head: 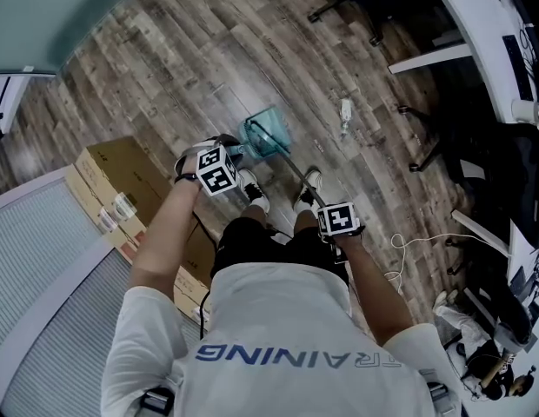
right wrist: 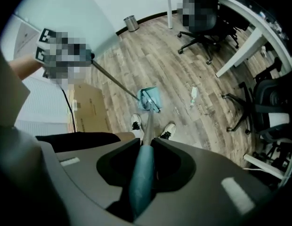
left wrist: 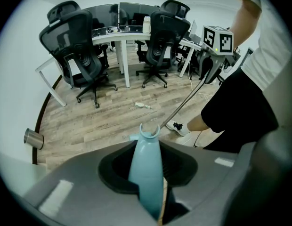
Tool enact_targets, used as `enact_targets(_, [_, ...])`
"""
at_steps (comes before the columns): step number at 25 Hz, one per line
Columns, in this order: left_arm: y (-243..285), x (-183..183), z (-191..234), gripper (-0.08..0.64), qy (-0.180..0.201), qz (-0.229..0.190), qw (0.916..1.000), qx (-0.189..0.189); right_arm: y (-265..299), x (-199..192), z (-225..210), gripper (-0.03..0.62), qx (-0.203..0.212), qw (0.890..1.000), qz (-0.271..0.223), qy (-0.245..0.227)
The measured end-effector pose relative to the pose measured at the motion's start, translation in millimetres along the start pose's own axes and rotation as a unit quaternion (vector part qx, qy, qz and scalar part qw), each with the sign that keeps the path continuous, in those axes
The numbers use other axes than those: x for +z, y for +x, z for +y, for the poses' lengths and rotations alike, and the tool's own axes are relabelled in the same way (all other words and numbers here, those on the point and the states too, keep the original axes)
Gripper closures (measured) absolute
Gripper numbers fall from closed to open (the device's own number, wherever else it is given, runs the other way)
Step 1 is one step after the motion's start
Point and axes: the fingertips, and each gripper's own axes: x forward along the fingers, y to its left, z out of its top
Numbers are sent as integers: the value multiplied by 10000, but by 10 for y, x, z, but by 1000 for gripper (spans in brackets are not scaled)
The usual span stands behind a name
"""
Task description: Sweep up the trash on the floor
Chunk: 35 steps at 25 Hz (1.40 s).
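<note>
- Two grippers are in use, and each has its jaws closed on a handle.
- The left gripper [head: 216,170] has its jaws partly closed and clamped on a light-blue handle [left wrist: 147,168]. The handle runs forward out of them and ends in a small forked tip.
- The right gripper [head: 339,220] has its jaws gripping a teal handle [right wrist: 142,173]. A thin pole [right wrist: 148,121] runs on from it, straight ahead and down.
- The teal dustpan [head: 268,134] sits on the wooden floor [head: 182,59] at the far end of that pole. It is ahead of both pairs of jaws, just beyond the person's shoes [head: 255,195].
- In the right gripper view, a second pole [right wrist: 115,81] slants from the left gripper down to the same spot.
- One pale piece of trash [head: 345,117] lies on the floor past the dustpan, ahead and to the right of the right jaws. It is clearly apart from the pan.
- Some cardboard boxes [head: 122,168] stand to the left of the left jaws.
- Several office chairs [left wrist: 80,46] and a white bench [left wrist: 118,37] stand far ahead of the left jaws. A metal bin [left wrist: 33,139] stands off to their left, by the wall.
</note>
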Motion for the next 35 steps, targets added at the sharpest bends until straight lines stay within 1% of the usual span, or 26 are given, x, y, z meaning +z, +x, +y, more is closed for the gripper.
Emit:
enact_targets(3, [6,10,5,460,2,14,10000,4,-128,-33,-320,485,161,9972,-156,715])
enact_targets(6, [7,10,6,460,6,29,10000,8,-289,-83,-809,484,146,9888,-381,1439])
enact_targets(9, [10,16,-3,460,1,45,10000,6,-455,-116,-1407,485,-165,9772,-634,2017])
enact_targets(13, [13,21,-16,460,0,66,10000,0,-648,-99,-2130,485,-770,9599,-862,2556])
enact_targets(15, [16,14,-19,460,-4,74,10000,-5,-652,-62,-2392,485,-970,9515,-917,2771])
enact_targets(18, [24,22,-22,460,-4,85,10000,-12,-474,8,-2646,485,-1107,9404,-896,3087])
enact_targets(20, [25,28,-35,460,-5,106,9999,-30,-275,30,-2671,485,-1102,9380,-726,3205])
enact_targets(22, [30,35,-48,460,-18,117,9999,-41,-114,44,-2588,485,-1058,9444,-479,3077])
enact_targets(24, [35,30,-51,460,-27,130,9999,-40,-37,68,-2470,485,-1085,9529,-374,2808])
enact_targets(26, [38,20,-48,460,-25,145,9999,-42,-10,47,-2367,485,-1197,9577,-350,2594])
enact_targets(28, [37,13,-42,460,-29,153,9999,-50,16,-1,-2254,485,-1214,9594,-336,2524])
enact_targets(32, [34,2,-30,460,-48,158,9998,-66,69,-36,-1948,485,-1047,9593,-374,2596])
enact_targets(35, [41,8,-30,460,-41,159,9998,-62,105,-21,-1656,486,-916,9621,-384,2541])
